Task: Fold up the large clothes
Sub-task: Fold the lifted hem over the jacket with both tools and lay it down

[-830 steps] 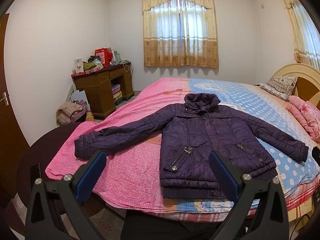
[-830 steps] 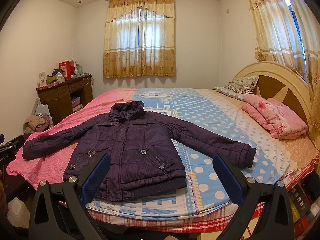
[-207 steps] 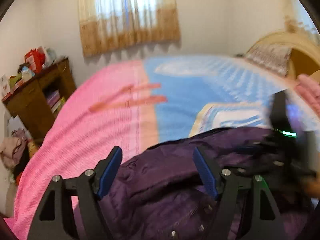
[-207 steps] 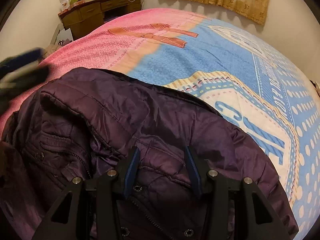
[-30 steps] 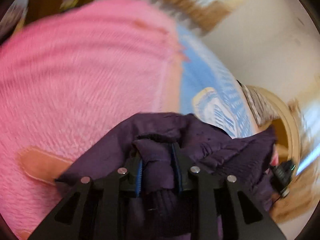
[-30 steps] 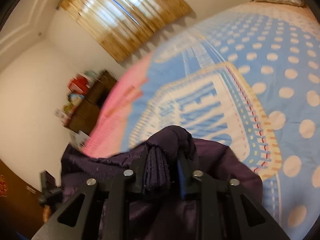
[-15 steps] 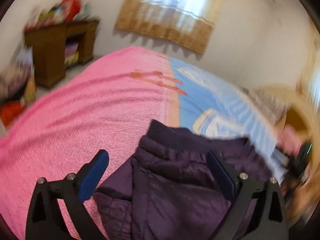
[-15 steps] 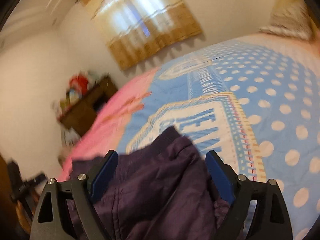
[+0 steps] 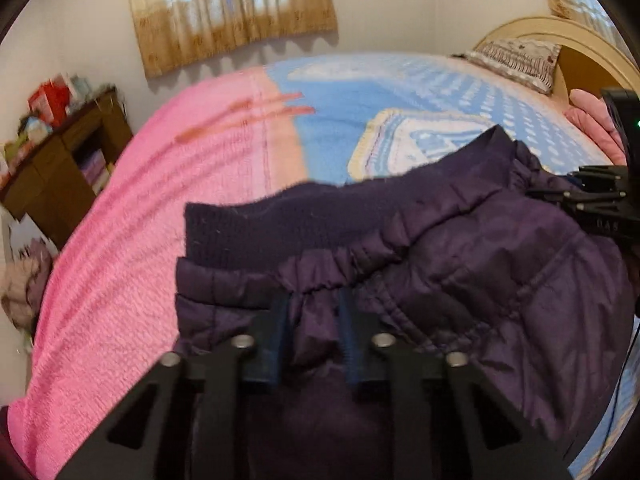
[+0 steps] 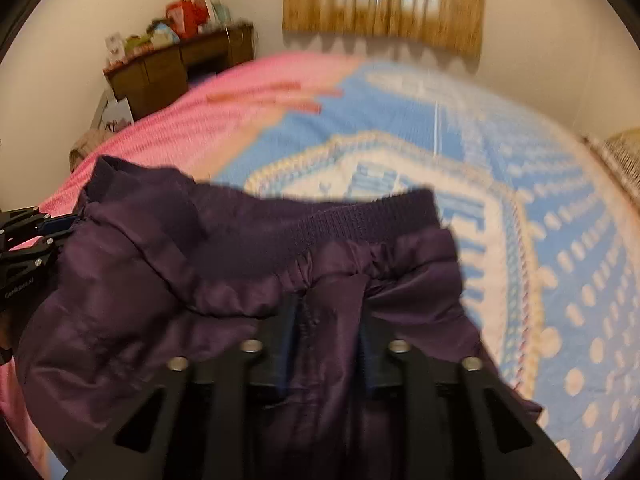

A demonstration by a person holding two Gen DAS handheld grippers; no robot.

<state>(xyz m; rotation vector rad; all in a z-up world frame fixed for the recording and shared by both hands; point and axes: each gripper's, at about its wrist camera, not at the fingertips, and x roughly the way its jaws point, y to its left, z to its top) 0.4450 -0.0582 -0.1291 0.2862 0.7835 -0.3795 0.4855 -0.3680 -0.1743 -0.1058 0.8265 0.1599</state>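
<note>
Across the near edge of the bed: the purple jacket (image 9: 460,248) lies folded into a wide bundle, its ribbed hem band (image 9: 288,220) turned toward the far side, over the seam where the pink half of the bed cover (image 9: 132,216) meets the blue half.
Long axis: the bundle runs side to side, from the pink half toward the headboard (image 9: 560,36) end; the hem band follows that same line.
Left tool (image 9: 312,320): its jaws have just been closing and now pinch a puckered ridge of quilted cloth just behind the hem band, near the bundle's pink-side end.
Right tool (image 10: 328,320): its jaws have likewise just been closing and now pinch a fold of the same jacket just behind the band, toward the headboard end.
Nearer hand: each tool grips its own end; they are well apart along the bundle.
Next move, as I judge it: both ends must travel together, crosswise to the long axis, or the fold will skew.
</note>
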